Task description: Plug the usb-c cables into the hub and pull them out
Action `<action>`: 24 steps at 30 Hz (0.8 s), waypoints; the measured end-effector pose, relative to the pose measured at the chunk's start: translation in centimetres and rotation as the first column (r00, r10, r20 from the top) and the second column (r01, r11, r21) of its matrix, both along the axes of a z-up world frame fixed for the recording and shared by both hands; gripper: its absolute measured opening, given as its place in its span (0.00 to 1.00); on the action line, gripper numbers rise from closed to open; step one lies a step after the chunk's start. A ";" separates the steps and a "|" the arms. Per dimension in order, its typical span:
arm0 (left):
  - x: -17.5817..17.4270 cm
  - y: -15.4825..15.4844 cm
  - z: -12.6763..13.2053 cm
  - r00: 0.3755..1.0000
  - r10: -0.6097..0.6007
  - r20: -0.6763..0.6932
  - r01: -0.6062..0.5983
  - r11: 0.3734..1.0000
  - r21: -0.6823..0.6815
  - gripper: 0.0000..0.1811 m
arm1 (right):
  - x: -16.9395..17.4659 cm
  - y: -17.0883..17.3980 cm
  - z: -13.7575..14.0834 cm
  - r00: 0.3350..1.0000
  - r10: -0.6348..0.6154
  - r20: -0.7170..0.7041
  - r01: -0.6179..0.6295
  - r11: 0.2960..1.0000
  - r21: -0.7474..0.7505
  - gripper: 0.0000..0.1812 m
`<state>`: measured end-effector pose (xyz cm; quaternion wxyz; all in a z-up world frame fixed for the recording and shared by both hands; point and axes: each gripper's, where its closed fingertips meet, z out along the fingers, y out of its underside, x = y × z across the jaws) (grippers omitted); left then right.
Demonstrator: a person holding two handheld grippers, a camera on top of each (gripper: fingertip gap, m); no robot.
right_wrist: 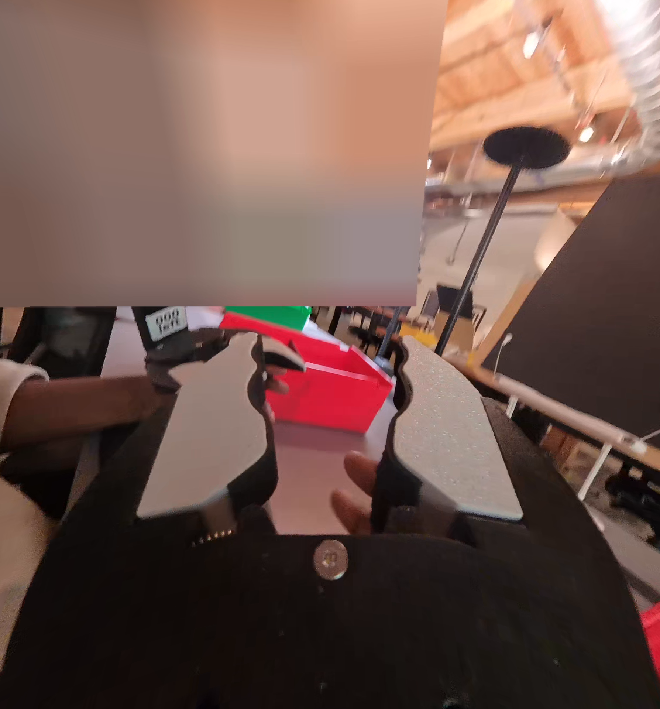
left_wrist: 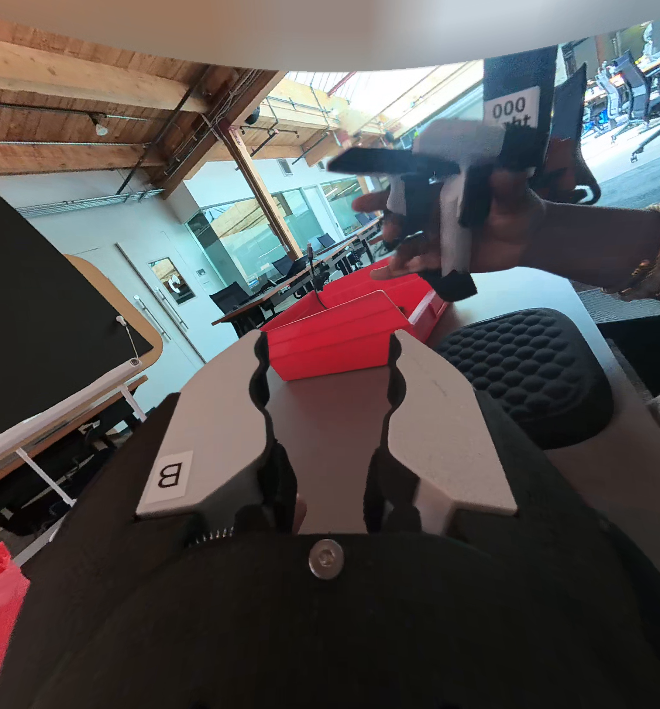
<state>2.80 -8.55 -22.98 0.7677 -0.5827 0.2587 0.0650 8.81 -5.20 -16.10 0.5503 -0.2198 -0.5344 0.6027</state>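
Left wrist view: left tongs [left_wrist: 328,360] spread, empty, red bin [left_wrist: 328,345] just ahead on the desk [left_wrist: 320,422]. Right tongs [right_wrist: 328,364] also spread, empty; bin ahead. Hub and cables unseen.

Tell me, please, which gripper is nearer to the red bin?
Left, probably. The left gripper sits low just before the red bin, open fingers framing it; the right gripper is raised off its far right side.
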 end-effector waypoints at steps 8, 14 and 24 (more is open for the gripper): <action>0.5 -0.4 0.4 1.000 -0.023 -0.021 0.024 0.999 0.044 0.30 | -1.6 -1.4 -0.9 0.999 -0.001 -0.052 0.002 1.000 0.015 0.67; 0.7 -0.8 1.1 0.999 -0.040 -0.009 0.041 0.994 0.100 0.36 | -1.9 -1.3 -2.7 0.999 0.000 0.049 -0.003 0.999 0.052 0.33; 0.6 -2.5 3.9 0.954 -0.147 0.259 0.135 0.989 0.066 0.43 | -3.6 0.0 -4.7 0.997 -0.078 0.006 0.077 0.996 0.034 0.49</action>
